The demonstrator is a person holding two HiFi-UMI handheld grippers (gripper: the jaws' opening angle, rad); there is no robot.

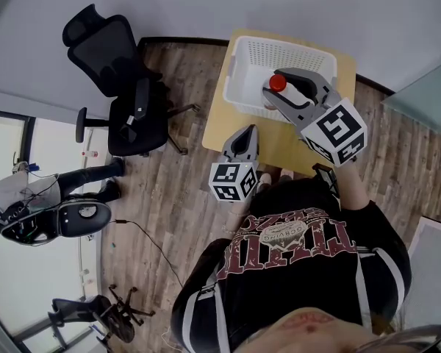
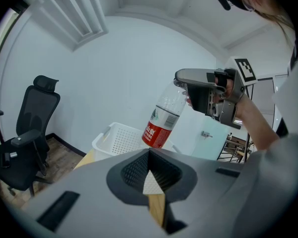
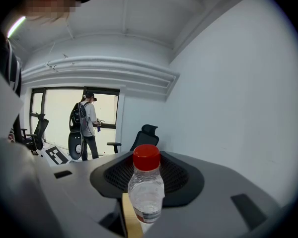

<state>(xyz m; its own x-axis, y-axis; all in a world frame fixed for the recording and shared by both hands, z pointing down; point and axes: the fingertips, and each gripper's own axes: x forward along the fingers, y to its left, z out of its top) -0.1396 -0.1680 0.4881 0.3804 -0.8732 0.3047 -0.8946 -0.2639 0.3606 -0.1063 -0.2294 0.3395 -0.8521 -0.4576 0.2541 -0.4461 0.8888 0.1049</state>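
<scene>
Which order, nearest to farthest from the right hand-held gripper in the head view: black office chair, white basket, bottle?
From the right hand-held gripper:
1. The bottle, held between its jaws.
2. The white basket, just under and left of it.
3. The black office chair, far left on the floor.

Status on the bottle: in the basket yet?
Done: bottle is gripped in the right gripper's jaws and lifted. In hand: it hangs over the basket. To do: not released; the basket's visible part holds nothing. Left gripper shut, empty.
</scene>
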